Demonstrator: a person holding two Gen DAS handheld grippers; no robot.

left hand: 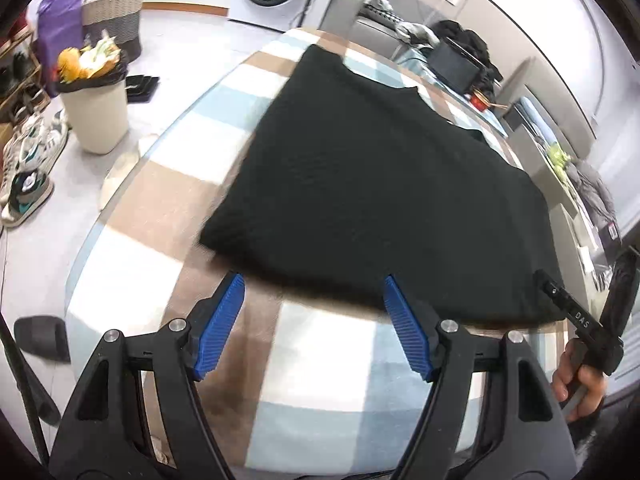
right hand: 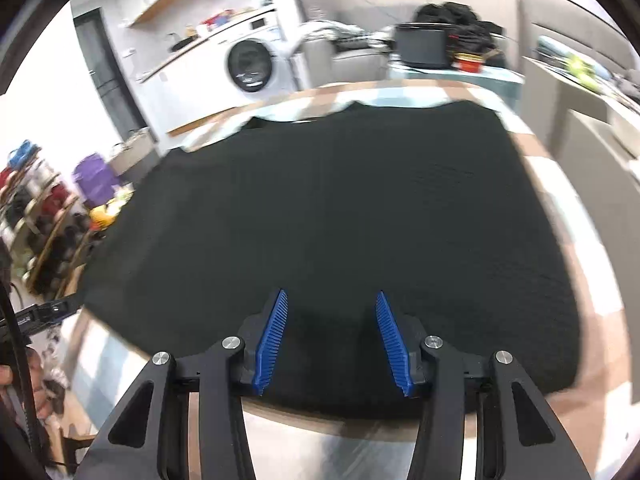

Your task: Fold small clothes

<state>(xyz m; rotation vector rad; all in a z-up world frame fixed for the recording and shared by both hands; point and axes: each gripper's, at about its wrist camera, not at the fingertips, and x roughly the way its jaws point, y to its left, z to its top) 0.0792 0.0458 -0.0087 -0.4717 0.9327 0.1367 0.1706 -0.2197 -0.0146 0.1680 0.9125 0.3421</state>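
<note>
Hovering wide open and empty, left tongs (left hand: 312,292) and right tongs (right hand: 331,304) are nearing soft, limp black garment (left hand: 380,184); pinch near hem.

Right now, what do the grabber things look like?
Both the left gripper and right gripper have black plastic arms with silver round bolts and ridged blue pads. One black bar reads "DAS".
</note>
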